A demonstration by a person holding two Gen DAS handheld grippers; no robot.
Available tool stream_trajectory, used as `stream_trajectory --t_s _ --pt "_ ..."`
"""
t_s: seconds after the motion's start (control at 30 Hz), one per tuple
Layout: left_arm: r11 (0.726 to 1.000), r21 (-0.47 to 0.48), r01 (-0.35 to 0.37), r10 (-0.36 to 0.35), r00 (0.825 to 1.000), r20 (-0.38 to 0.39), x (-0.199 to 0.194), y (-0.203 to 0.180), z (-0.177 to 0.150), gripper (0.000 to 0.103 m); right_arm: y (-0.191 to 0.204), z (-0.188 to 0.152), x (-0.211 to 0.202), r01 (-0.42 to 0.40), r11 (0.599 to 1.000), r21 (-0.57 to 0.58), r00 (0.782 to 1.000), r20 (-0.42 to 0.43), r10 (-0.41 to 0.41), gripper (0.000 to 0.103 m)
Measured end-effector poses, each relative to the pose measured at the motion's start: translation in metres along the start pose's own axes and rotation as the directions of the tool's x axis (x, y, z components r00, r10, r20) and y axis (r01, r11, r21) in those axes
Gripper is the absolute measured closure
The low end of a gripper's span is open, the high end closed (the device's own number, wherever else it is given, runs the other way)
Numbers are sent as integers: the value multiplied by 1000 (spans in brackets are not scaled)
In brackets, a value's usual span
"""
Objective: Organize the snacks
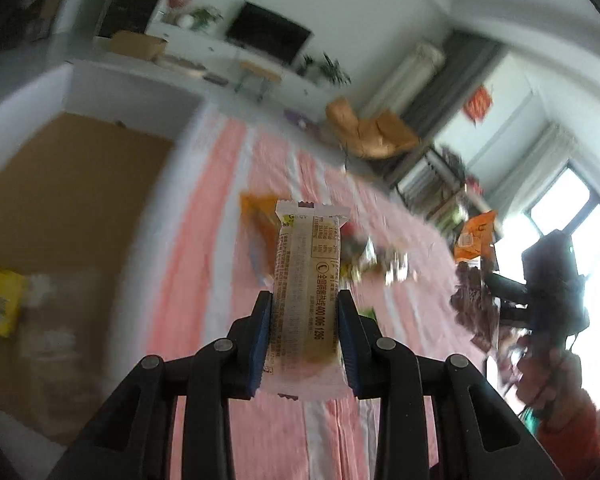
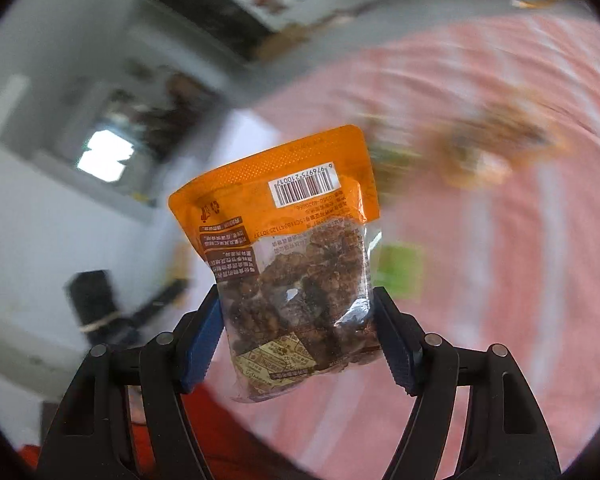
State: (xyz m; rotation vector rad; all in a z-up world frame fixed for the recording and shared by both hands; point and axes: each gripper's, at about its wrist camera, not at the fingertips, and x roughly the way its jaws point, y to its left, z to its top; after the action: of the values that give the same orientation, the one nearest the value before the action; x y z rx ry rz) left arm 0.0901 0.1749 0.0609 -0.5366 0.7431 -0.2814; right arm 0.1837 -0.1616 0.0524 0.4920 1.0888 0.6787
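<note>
Left tongs (image 1: 305, 320) and right tongs (image 2: 298, 320), both raised, angled downward, pads clamped on packets.

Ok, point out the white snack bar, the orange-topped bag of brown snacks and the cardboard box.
white snack bar (image 1: 306, 280): left wrist view, middle of its printed wrapper.
orange-topped bag (image 2: 296, 248): right wrist view, where the orange top meets the clear window.
cardboard box (image 1: 72, 208): left wrist view, its bare brown floor.
</note>
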Motion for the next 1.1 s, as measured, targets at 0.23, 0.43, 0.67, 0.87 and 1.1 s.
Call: stream_trajectory --t_s 0.23,0.43,0.67,0.87,1.1 --pt "947 -44 -317 320 941 112 -89 86 32 71 152 15 113 -224 967 -126 973 -82 215 28" --pt "787 -188 -588 604 796 41 -115 168 16 3 227 -14 234 -245 952 -185 949 -248 196 7" --pt "819 -232 -525 557 824 106 -128 156 -7 4 201 -32 218 -126 939 -321 989 -115 94 7" --pt "953 -15 -303 301 935 188 -100 51 -19 3 70 -53 142 429 813 -393 902 239 -361 7" --pt "977 169 -130 143 988 -65 21 -41 -68 2 -88 -88 60 741 642 -197 670 273 -690 7"
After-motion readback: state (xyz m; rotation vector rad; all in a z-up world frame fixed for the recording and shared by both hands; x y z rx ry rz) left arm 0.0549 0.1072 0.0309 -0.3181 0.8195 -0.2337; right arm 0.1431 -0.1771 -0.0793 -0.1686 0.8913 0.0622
